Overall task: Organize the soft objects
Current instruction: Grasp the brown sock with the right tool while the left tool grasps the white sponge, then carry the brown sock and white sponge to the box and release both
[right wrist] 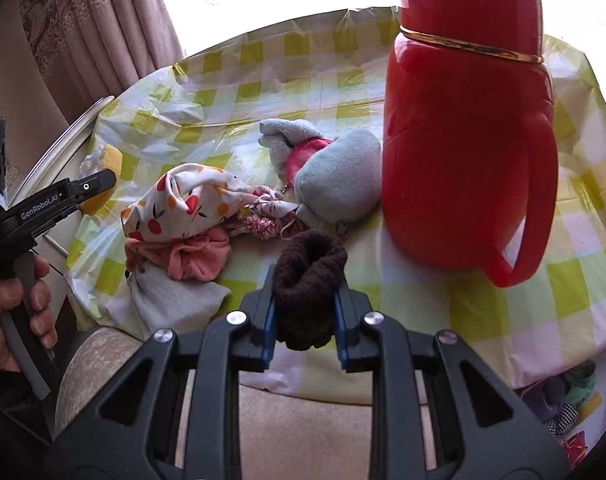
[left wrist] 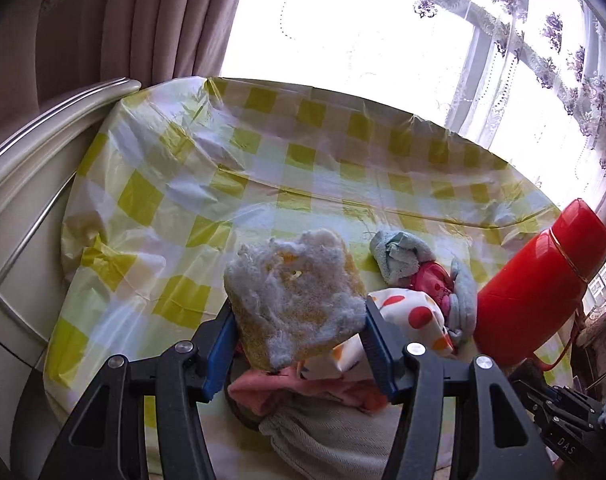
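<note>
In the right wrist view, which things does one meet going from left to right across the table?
Yellow sponge held in the left gripper → fruit-print cloth → grey plush toy → red thermos.

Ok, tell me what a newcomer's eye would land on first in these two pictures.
The tall red thermos jug dominates, standing at the right of the yellow-checked tablecloth. Next come the grips: the left gripper clamps a yellow sponge with a frayed white face, and the right gripper pinches a dark brown knitted piece. Between them lies a heap of soft cloths.
</note>
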{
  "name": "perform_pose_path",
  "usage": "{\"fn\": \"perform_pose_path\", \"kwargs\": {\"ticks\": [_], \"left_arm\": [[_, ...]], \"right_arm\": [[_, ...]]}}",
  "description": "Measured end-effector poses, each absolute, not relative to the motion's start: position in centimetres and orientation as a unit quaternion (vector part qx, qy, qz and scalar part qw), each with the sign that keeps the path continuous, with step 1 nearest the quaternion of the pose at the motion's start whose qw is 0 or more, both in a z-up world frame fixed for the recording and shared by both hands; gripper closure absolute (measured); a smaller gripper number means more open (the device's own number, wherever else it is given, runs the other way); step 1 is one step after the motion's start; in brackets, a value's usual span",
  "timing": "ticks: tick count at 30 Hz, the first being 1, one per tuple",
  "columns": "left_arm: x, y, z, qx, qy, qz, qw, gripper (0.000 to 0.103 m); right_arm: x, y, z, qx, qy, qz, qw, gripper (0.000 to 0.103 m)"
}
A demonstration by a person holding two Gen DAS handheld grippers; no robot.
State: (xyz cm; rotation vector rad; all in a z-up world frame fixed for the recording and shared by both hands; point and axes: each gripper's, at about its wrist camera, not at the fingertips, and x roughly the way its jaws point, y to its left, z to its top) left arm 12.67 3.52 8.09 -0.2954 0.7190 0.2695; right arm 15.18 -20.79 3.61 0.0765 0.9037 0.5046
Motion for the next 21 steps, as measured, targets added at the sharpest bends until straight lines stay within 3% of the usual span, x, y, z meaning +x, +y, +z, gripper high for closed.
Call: {"fn": "perform_pose_path", "kwargs": {"ticks": [21], "left_arm": [[10.3,-13.0,5.8,-0.129,0.412,-0.034,0.901,0.044]], "right_arm": [[11.2,-31.0,4.2,-0.007,0.421,0.141,0.896,0.076]]}}
